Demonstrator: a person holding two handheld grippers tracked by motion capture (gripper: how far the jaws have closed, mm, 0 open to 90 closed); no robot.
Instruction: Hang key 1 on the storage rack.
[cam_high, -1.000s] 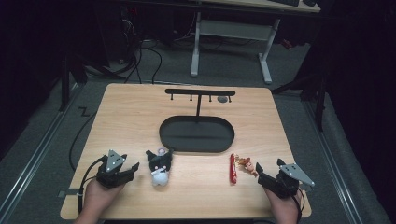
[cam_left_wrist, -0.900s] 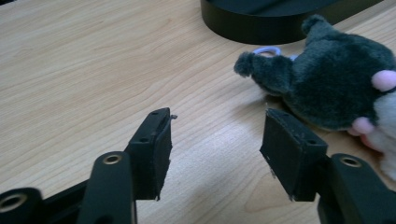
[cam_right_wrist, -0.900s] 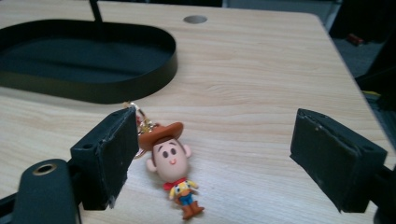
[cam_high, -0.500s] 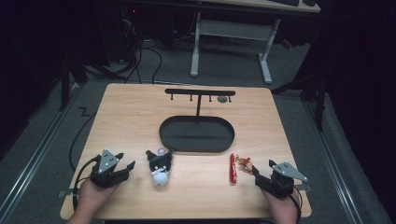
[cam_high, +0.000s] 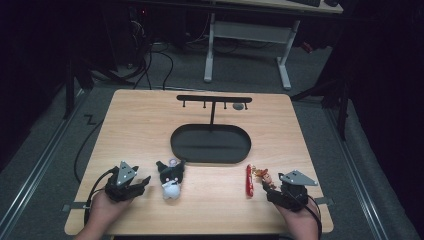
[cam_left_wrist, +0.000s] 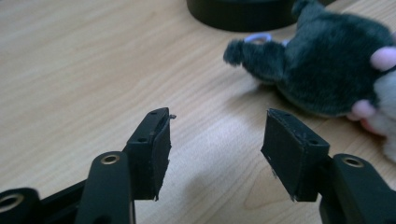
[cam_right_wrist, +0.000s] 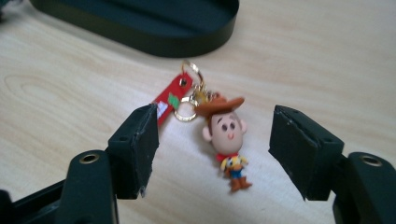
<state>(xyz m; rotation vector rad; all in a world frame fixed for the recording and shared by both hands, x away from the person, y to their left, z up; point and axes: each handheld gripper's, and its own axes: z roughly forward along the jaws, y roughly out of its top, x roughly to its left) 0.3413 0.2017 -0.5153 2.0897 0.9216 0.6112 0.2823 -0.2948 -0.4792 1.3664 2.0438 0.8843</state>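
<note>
A grey and white plush toy (cam_high: 169, 180) (cam_left_wrist: 327, 74) lies on the wooden table (cam_high: 140, 130), just right of my left gripper (cam_high: 145, 183) (cam_left_wrist: 215, 154), which is open and holds nothing. A cowboy figure keychain (cam_high: 261, 176) (cam_right_wrist: 226, 140) with a red strap (cam_high: 248, 181) (cam_right_wrist: 172, 97) lies near the front right. My right gripper (cam_high: 269, 191) (cam_right_wrist: 212, 156) is open, its jaws standing on either side of the cowboy figure without touching it.
A black oval base (cam_high: 210, 144) with an upright post and a hook bar (cam_high: 214, 99) stands mid-table, behind both toys. Its rim (cam_right_wrist: 140, 32) lies just beyond the keychain. Desk legs and cables are on the floor behind the table.
Both grippers have drawn slightly back toward the table's front edge. The right one has shifted a little left toward the keychain. The toys have not moved.
</note>
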